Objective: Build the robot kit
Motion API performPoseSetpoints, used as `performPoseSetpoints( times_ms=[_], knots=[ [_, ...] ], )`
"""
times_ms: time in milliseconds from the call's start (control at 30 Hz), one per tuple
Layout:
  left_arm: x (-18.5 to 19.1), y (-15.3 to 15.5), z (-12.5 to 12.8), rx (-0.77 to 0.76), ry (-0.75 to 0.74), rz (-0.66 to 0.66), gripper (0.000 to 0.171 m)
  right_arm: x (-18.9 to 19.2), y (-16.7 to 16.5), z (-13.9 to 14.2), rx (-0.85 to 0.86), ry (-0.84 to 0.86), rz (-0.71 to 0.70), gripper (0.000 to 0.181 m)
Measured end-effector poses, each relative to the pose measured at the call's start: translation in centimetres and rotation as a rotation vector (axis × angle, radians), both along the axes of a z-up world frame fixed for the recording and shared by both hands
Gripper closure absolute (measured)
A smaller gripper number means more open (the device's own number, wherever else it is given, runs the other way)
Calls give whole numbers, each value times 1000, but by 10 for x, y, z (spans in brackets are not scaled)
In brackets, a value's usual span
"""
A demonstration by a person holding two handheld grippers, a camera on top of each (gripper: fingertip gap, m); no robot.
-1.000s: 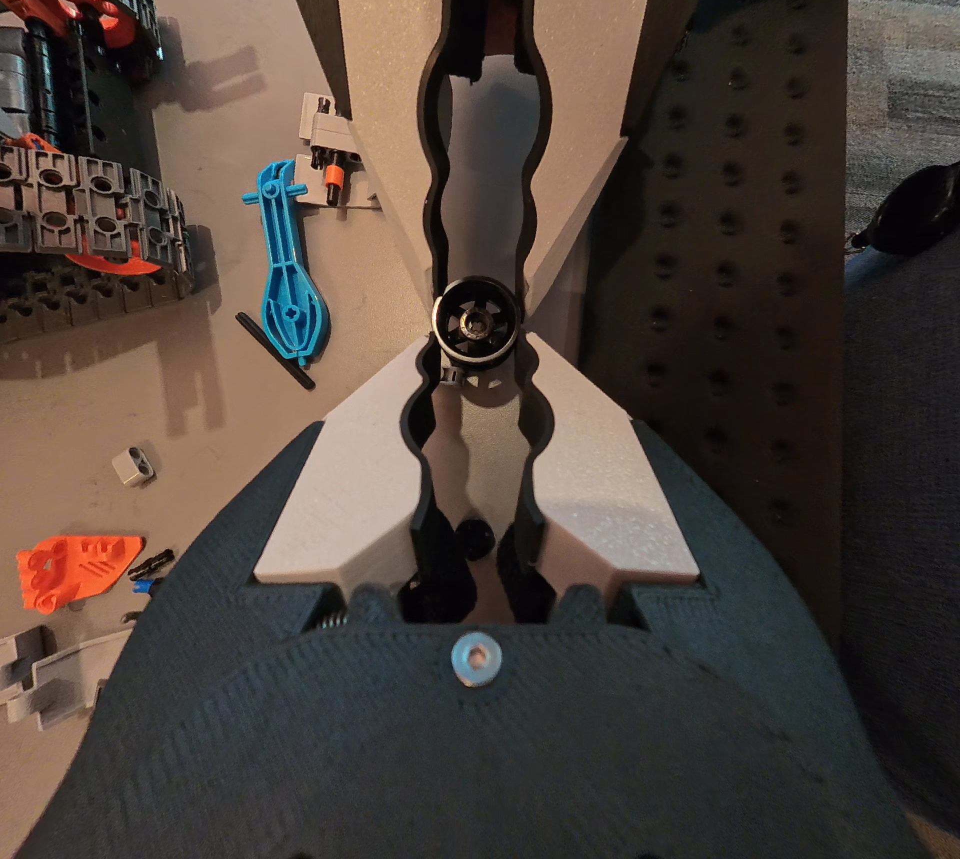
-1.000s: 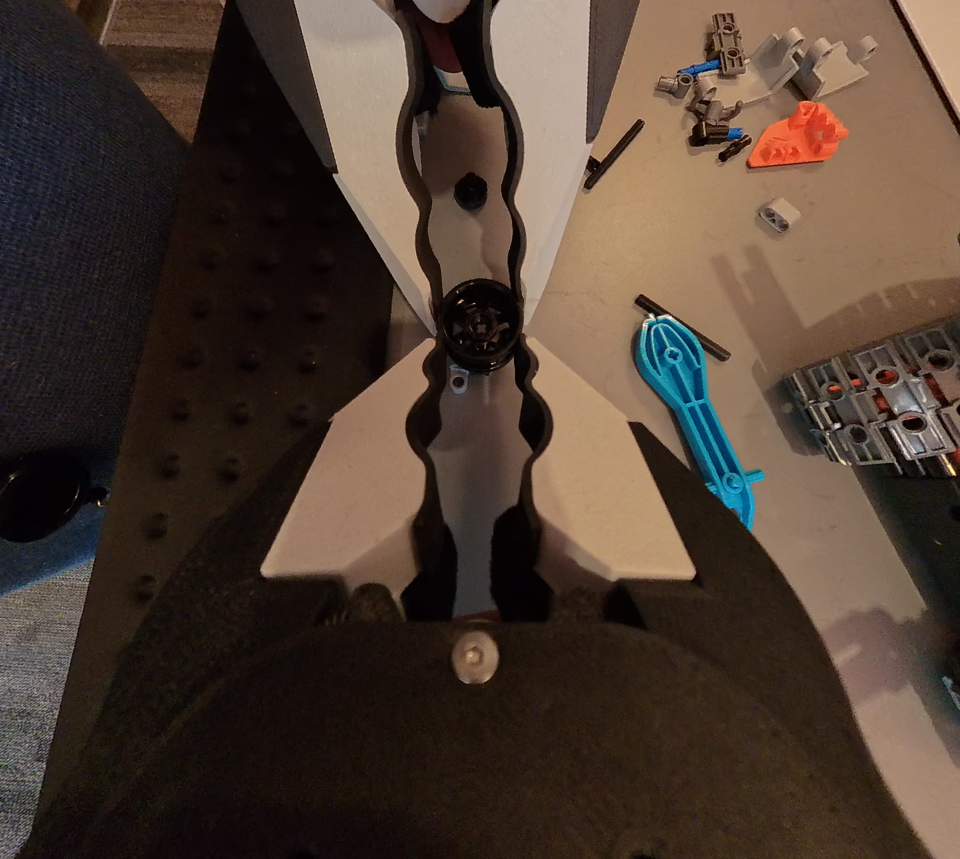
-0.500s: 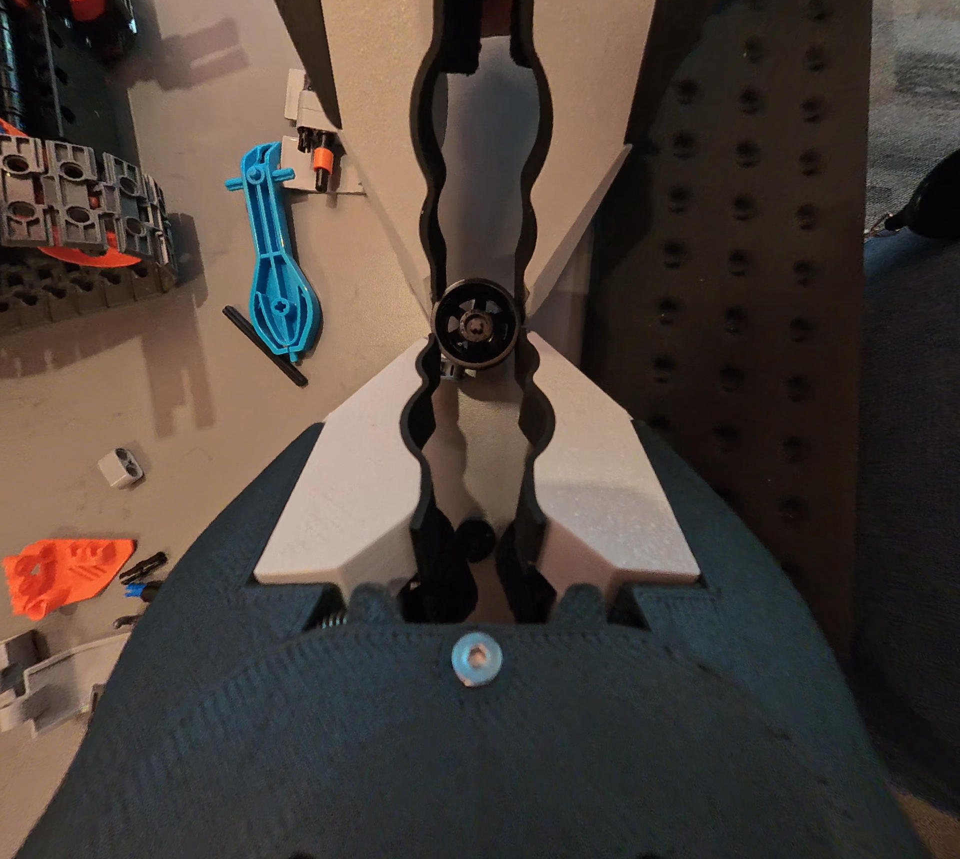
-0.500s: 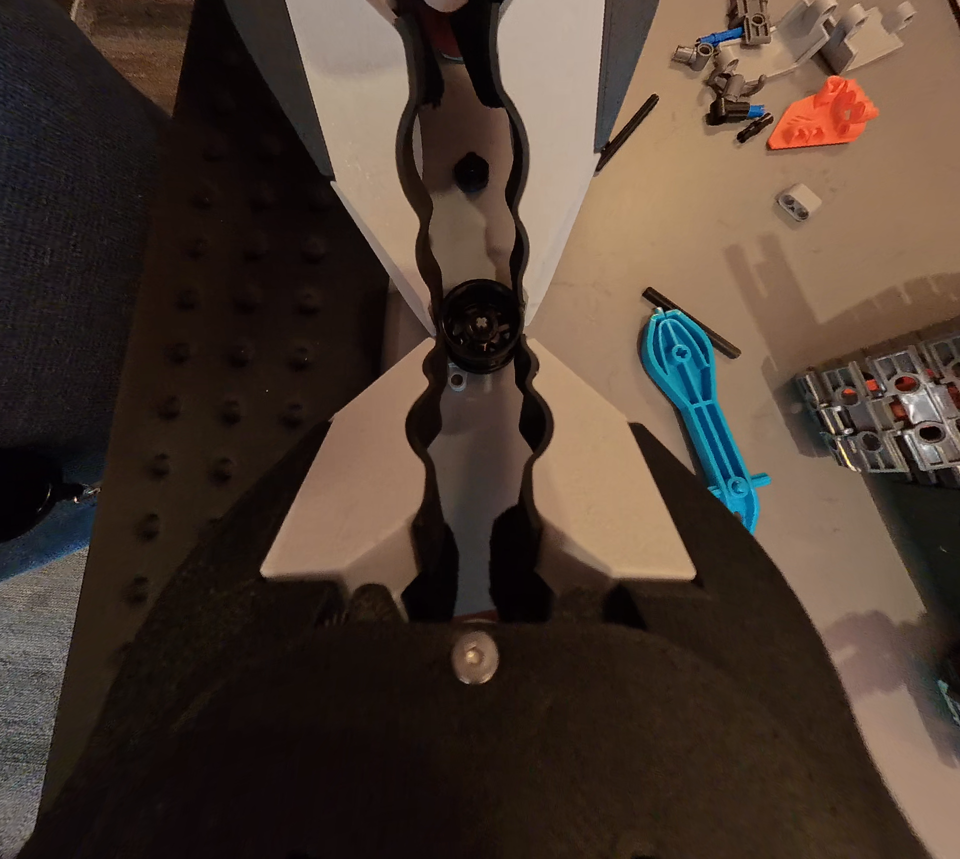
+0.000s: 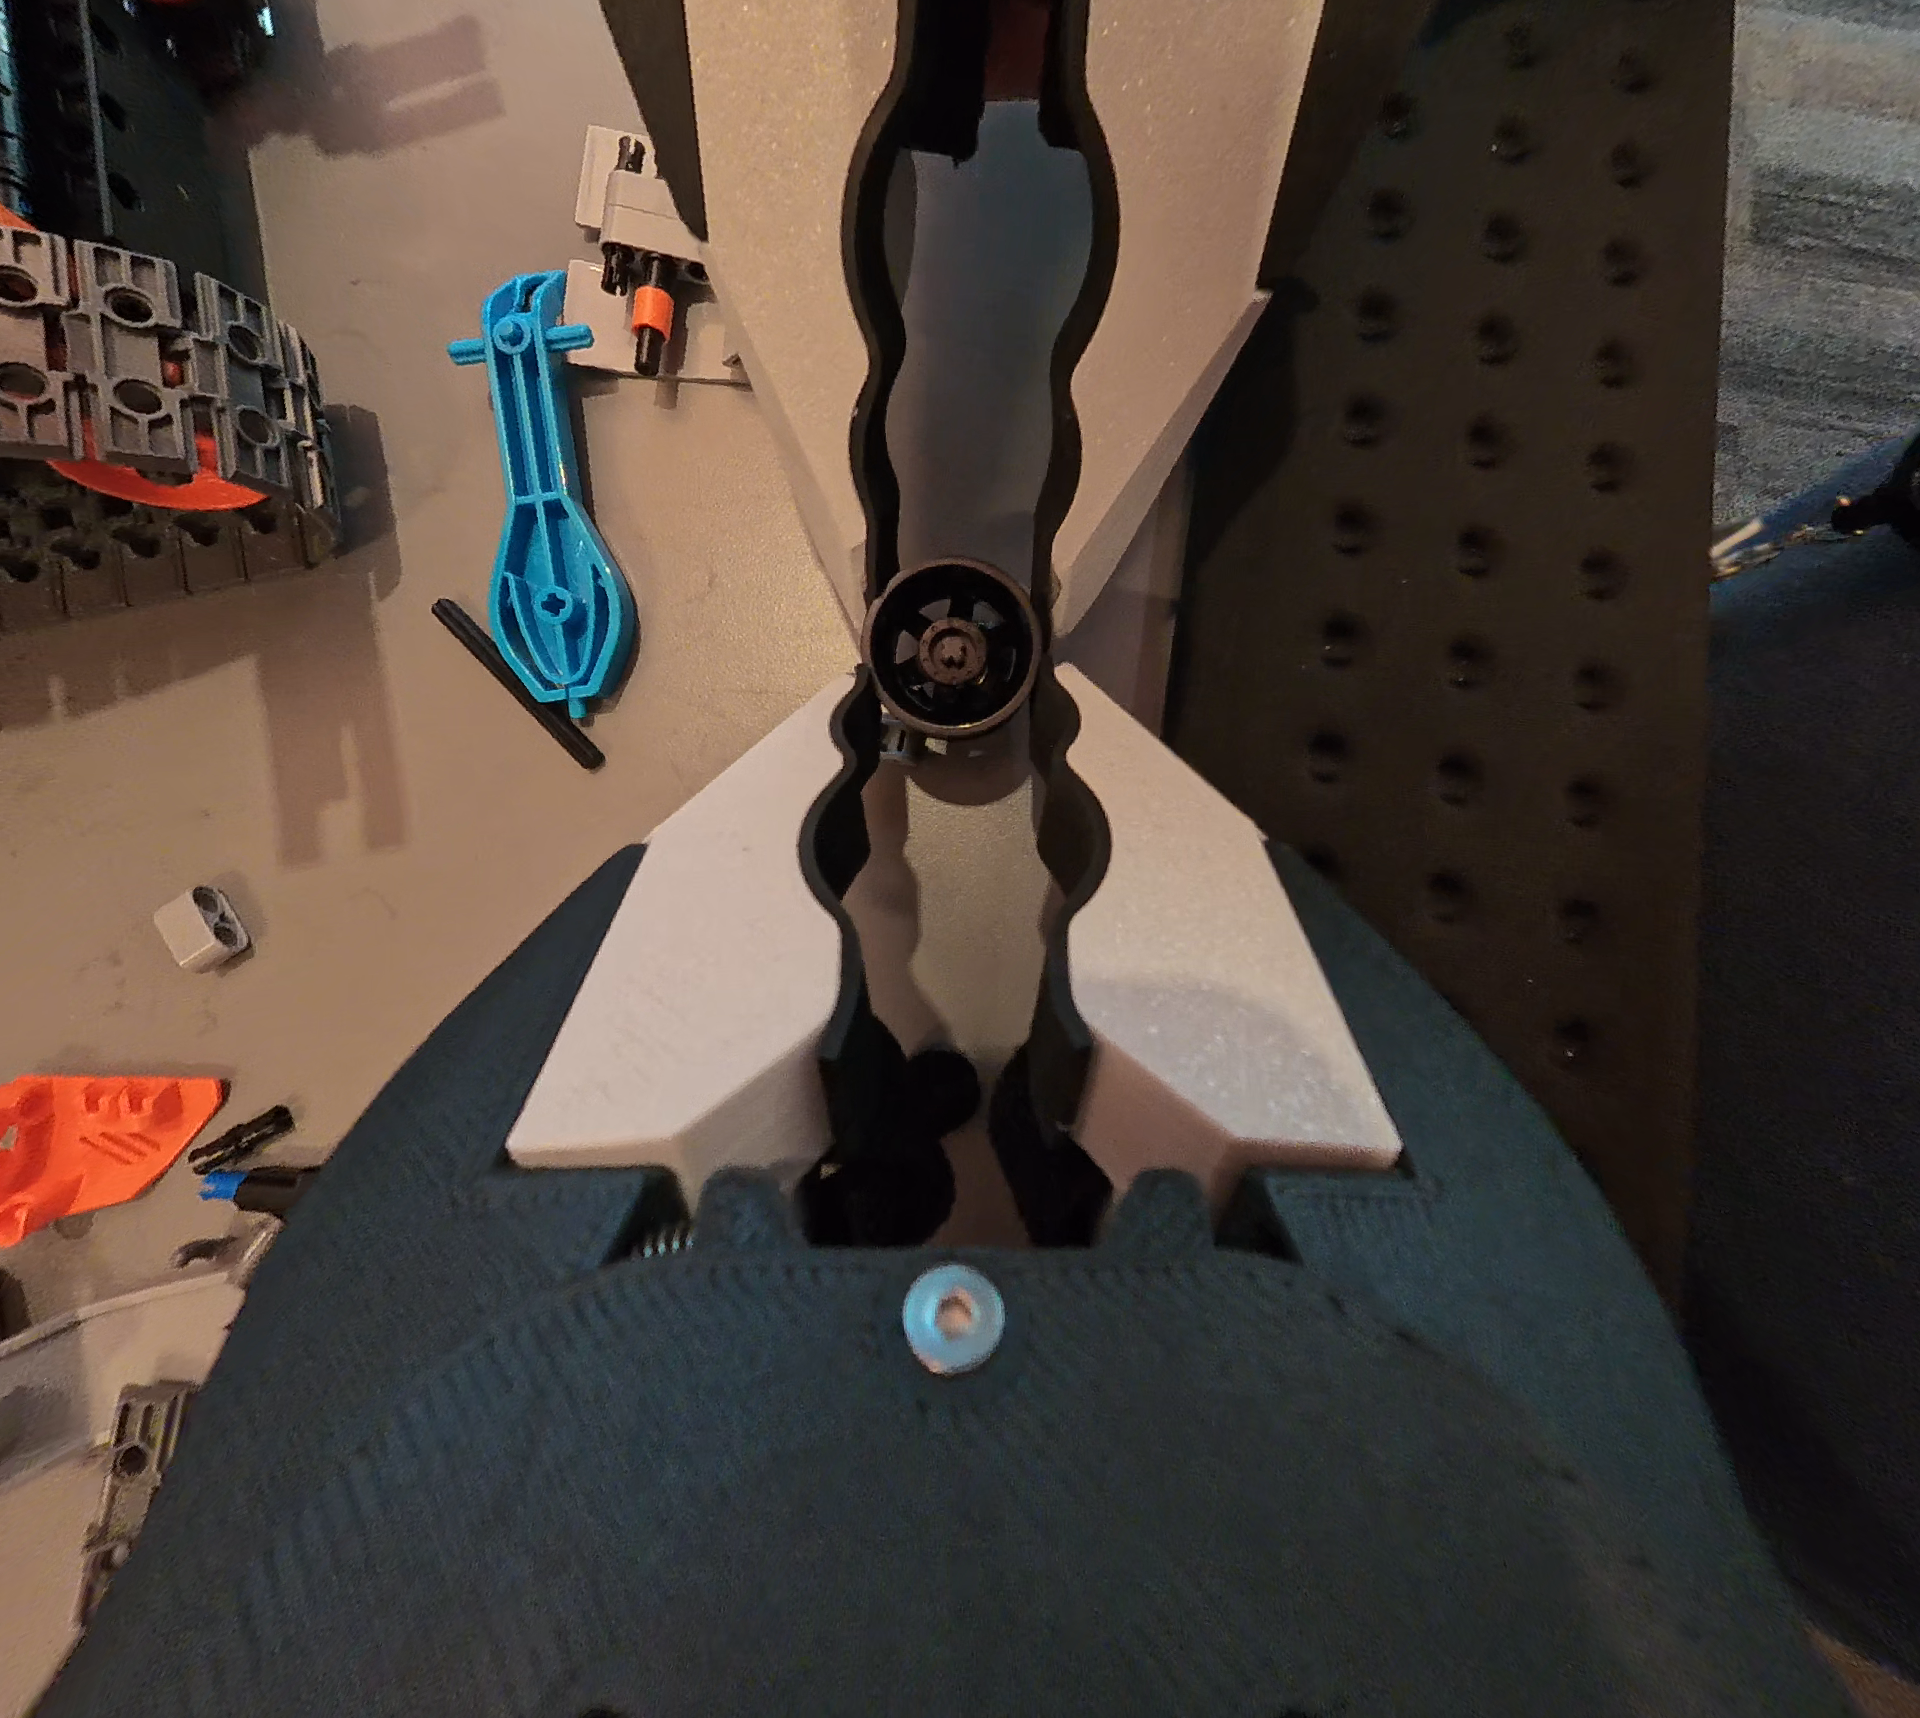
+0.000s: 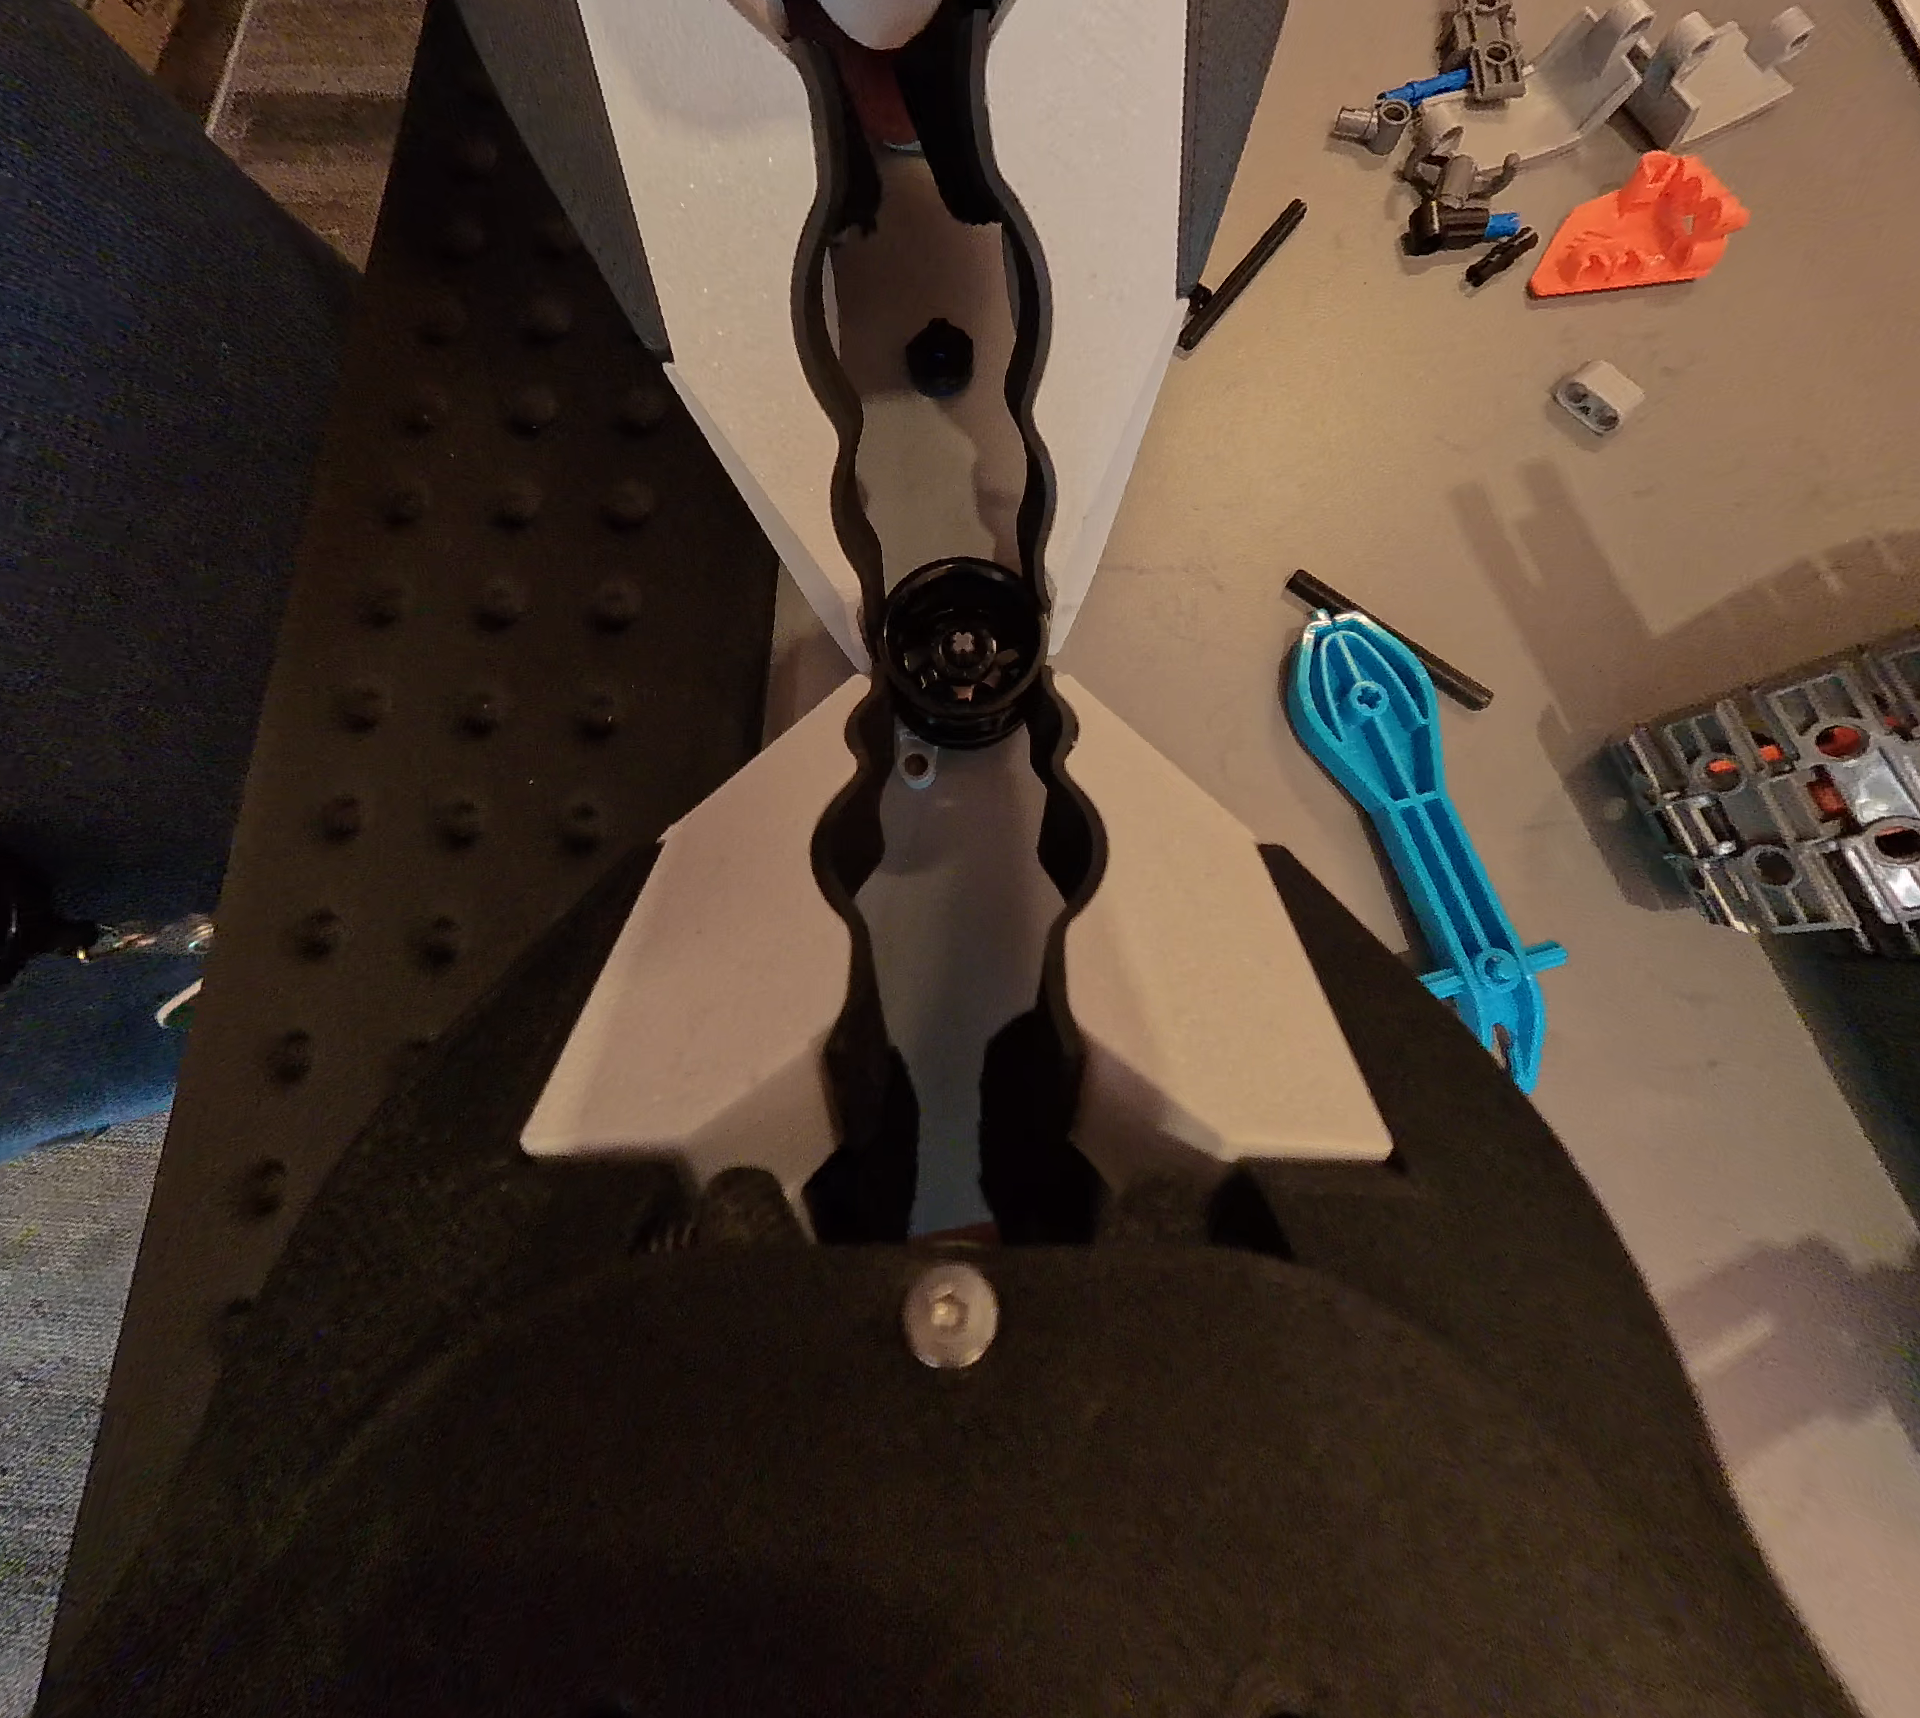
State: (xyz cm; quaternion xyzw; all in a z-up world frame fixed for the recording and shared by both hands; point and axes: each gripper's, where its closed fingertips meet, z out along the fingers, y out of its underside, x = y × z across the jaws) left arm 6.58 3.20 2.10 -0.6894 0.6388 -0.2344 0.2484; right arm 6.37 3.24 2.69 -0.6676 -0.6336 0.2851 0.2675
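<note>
Item: black wheel hub [image 5: 951, 652], pinched tip-to-tip by left gripper [image 5: 951, 712] and, apparently, right gripper [image 6: 961, 712]; blue plastic tool [image 5: 551, 515] at 9 o'clock.

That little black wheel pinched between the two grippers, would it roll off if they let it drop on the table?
Probably. The black wheel is round with a smooth rim, so on the flat grey table it could roll if it landed on edge. It looks like hard, hollow spoked plastic, so likely light and stiff. Both the left gripper and right gripper pinch only its rim, so it might slip.
</note>
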Motion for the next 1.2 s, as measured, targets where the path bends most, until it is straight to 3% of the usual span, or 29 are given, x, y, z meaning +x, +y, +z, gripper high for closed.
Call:
performPoseSetpoints(
  times_ms=[200,600,700,1033,1200],
  knots=[
    [-9,-2,10,-70,-22,26,140,-2,1,2,-31,68,-5,156],
    [-103,4,29,-33,33,206,141,10,5,10,-38,113,-33,145],
    [-124,5,21,-17,93,245,142,14,9,14,-26,131,-52,144],
    [-88,-3,-7,-14,110,188,139,13,7,16,-33,155,-43,151],
    [-83,0,-12,-6,123,180,156,16,10,17,-30,163,-56,153]
  ],
)
